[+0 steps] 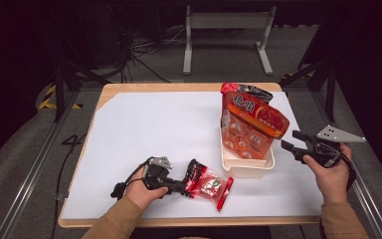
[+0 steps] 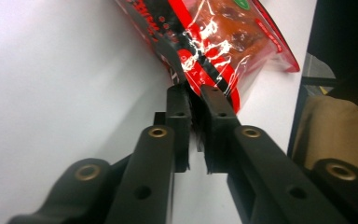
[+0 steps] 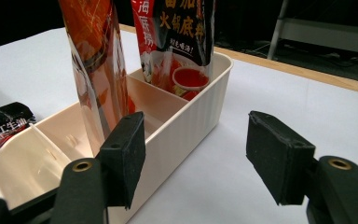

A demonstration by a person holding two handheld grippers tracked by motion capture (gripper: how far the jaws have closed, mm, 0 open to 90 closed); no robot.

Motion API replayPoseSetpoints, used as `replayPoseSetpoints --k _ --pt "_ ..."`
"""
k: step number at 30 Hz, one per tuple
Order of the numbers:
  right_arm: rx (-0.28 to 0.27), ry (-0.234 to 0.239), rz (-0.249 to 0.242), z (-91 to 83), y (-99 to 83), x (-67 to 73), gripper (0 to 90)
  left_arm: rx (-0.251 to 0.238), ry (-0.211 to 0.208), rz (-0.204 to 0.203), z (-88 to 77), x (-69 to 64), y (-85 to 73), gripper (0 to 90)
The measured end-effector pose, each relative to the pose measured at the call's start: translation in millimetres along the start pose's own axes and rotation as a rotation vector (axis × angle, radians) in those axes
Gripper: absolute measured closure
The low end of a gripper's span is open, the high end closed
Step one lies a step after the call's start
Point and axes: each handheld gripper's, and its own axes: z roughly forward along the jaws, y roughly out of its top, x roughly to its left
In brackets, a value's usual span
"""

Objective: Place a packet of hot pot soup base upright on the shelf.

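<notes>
The table (image 1: 144, 124) carries a white sheet. A cream bin (image 1: 246, 167) with ribbed walls and inner dividers sits at about 3 o'clock on the table, toward the near edge. Two pouches stand upright in it: a large orange-red pouch (image 1: 252, 127) in a middle compartment and a dark pouch (image 3: 179, 42) with red print in the far compartment. The nearest compartment looks bare.

The left gripper (image 1: 183, 187) lies low at about 6 o'clock, held in the left hand (image 1: 142, 191). Its jaws are clamped on the black-and-red end of a small packet (image 1: 208, 184), which lies flat on the sheet just left of the bin's near end. In the left gripper view the packet (image 2: 214, 42) shows clear film over orange contents.

The right gripper (image 1: 291, 142) is held in the right hand (image 1: 328, 172) at 3 o'clock, just right of the bin and apart from it. Its jaws are spread wide, grasping nothing; the pads (image 3: 279, 156) point at the bin's right wall.
</notes>
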Motion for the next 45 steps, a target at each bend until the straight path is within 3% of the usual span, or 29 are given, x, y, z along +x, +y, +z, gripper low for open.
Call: replayPoseSetpoints --k 7,15,20,24,35,45 --pt "0.001 0.004 -0.002 -3.8 1.9 0.1 42.5 -0.080 0.000 0.007 -12.7 -3.2 6.1 89.6" --pt "0.003 0.008 -0.008 -10.7 5.2 0.0 47.3 -0.166 0.016 0.103 -34.3 -20.0 18.0 89.9" --pt "0.005 0.013 -0.003 -10.2 5.3 0.4 47.5 -0.201 0.056 0.174 -51.3 -31.2 26.6 90.0" --pt "0.005 0.013 0.001 -10.0 5.4 0.0 47.5 -0.219 0.086 0.223 -63.9 -36.2 32.9 90.0" --pt "0.004 0.013 0.010 -9.9 4.5 -1.9 47.5 -0.255 0.142 0.271 -89.0 -38.2 42.5 90.0" --pt "-0.002 0.009 0.017 -11.4 3.8 -4.3 47.4 -0.234 0.185 0.316 -111.1 -42.2 62.2 90.0"
